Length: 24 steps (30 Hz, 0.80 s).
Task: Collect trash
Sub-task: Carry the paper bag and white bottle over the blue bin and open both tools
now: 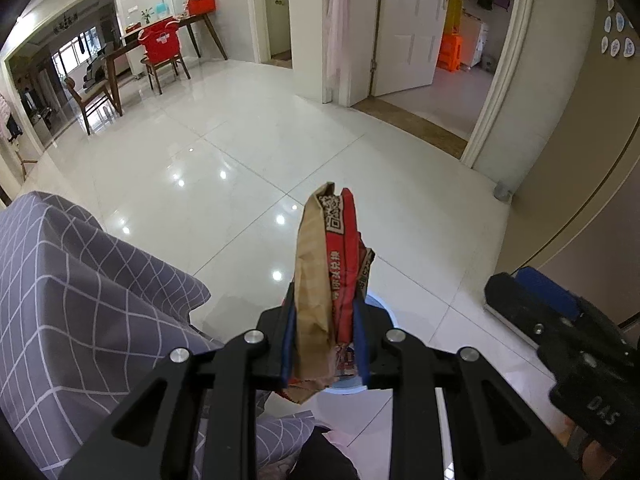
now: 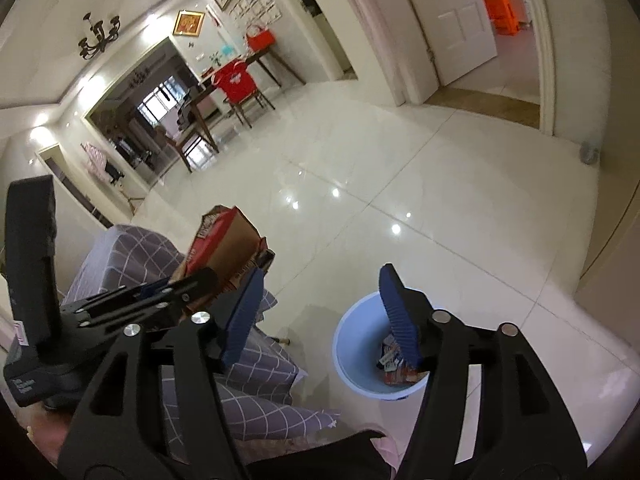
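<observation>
The left tool [image 1: 325, 344] holds a crumpled brown-and-red paper bag [image 1: 326, 276] upright between its blue pads, which press on the bag's lower part (the printed red side faces right in the left wrist view). Just behind and below the bag, a sliver of the pale blue trash bin [image 1: 378, 304] shows past the right pad. In the right wrist view the same bag [image 2: 228, 240] appears at the left, gripped by the left tool [image 2: 176, 288], beside and above the grey checked cloth.

The right tool [image 2: 320, 312] stands wide, with nothing between its ribbed blue pads [image 2: 400, 320]. Its right pad hangs over the mouth of the trash bin [image 2: 352, 344], which stands on the floor and already has some printed wrappers [image 2: 396, 364] lying at the bottom. From the left wrist view the right tool [image 1: 532, 300] shows at the right edge, apart from the bag.

A grey cloth with a white grid [image 1: 80, 300] covers a piece of furniture to the left of the bin. Beyond lies a glossy white tiled floor [image 1: 248, 152]. Farther back stand a wooden dining table [image 1: 120, 48] with chairs, one draped in red fabric [image 1: 160, 42], and an open white door [image 1: 404, 28].
</observation>
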Tool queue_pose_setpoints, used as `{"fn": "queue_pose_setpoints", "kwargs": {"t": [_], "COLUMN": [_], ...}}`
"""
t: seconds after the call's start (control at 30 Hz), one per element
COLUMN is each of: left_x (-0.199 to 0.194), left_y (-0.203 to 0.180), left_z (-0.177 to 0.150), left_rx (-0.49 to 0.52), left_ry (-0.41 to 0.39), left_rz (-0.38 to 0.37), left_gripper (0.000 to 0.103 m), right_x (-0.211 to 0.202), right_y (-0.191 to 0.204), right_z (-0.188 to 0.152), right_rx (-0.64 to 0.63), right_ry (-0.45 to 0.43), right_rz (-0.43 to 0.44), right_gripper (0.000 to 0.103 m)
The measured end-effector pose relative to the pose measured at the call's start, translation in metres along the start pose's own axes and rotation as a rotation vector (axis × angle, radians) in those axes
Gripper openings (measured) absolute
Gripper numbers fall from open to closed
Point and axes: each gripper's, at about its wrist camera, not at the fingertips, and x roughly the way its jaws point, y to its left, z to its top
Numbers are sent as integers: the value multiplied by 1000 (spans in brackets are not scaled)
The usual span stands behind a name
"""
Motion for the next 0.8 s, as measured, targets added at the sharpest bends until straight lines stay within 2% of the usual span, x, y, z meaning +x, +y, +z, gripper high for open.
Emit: {"fn": "queue_pose_setpoints", "kwargs": {"t": [0.3,0.4,0.47,0.5,0.53,0.67,0.8], "left_x": [-4,-2,1,1,0,-15,-49], "left_y": [-10,-15,-16,-16,-16,-16,-10], "left_z": [5,8,10,12,12,10,4], "left_rx": [22,25,19,16,9,7,-18], "left_ry": [-9,-4,8,10,6,-13,-59], "left_rz": [-8,-15,11,16,12,31,73], "left_gripper": [24,29,46,60,66,69,78], "right_x": [-14,-17,-17,-18,-19,-28,-44], "right_y": [2,2,0,0,1,3,17], "right_z": [3,4,4,4,4,4,5], "right_rx": [11,16,22,24,25,22,-10], "right_ry": [-49,-62,-63,-65,-66,-66,-73], "right_rz": [4,-1,-5,-8,-8,1,11], "right_gripper": [63,64,64,64,64,64,66]}}
